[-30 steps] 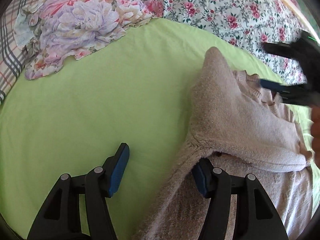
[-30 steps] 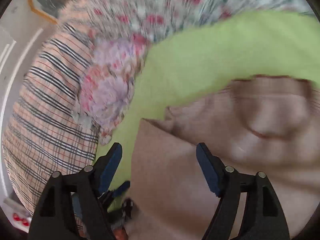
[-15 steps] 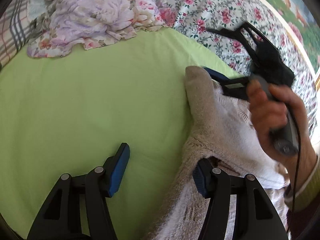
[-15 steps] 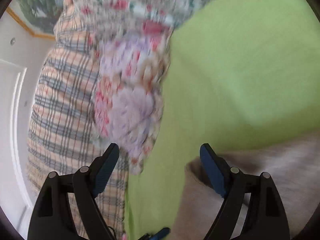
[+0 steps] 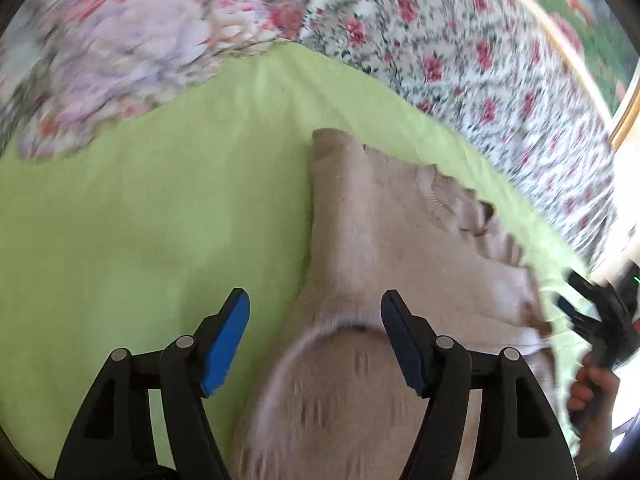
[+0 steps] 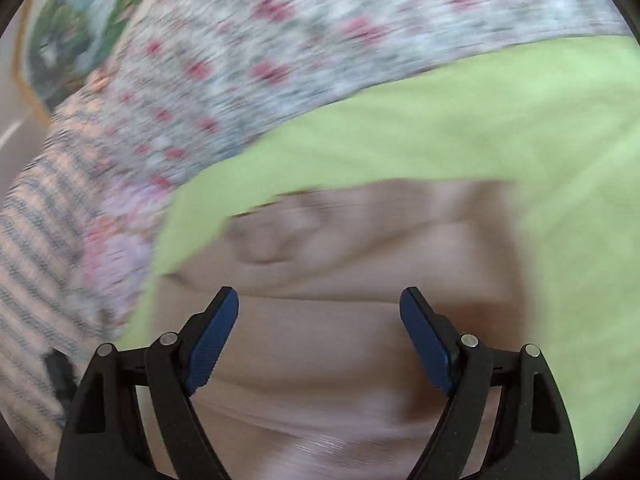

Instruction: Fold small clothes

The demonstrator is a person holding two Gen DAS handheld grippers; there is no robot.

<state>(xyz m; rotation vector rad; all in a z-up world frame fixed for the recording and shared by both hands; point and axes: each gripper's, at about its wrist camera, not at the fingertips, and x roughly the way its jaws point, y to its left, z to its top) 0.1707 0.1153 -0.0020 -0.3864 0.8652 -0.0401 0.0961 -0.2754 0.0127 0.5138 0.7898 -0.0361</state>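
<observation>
Left tool (image 5: 314,320): jaws spread wide, pinching nothing, hovering over the near end of the beige sweater (image 5: 384,240). The sweater lies on the green sheet (image 5: 140,220) of the bed, straight ahead of this tool and a bit right of its centre line. Its long axis runs away from the tool, and a folded sleeve lies across the body toward the far end. The left edge of the sweater sits between the two pads.

Right tool (image 6: 320,320): also spread, empty, with the sweater (image 6: 340,340) directly under and ahead of it, lying crosswise. The view is blurred, so detail is poor. In the left view the right tool (image 5: 576,312) sits at the sweater's far right edge.

Judgement: the left tool is nearer the edge; the next grab is likely there.

Floral bedding (image 5: 460,40) lies beyond.
</observation>
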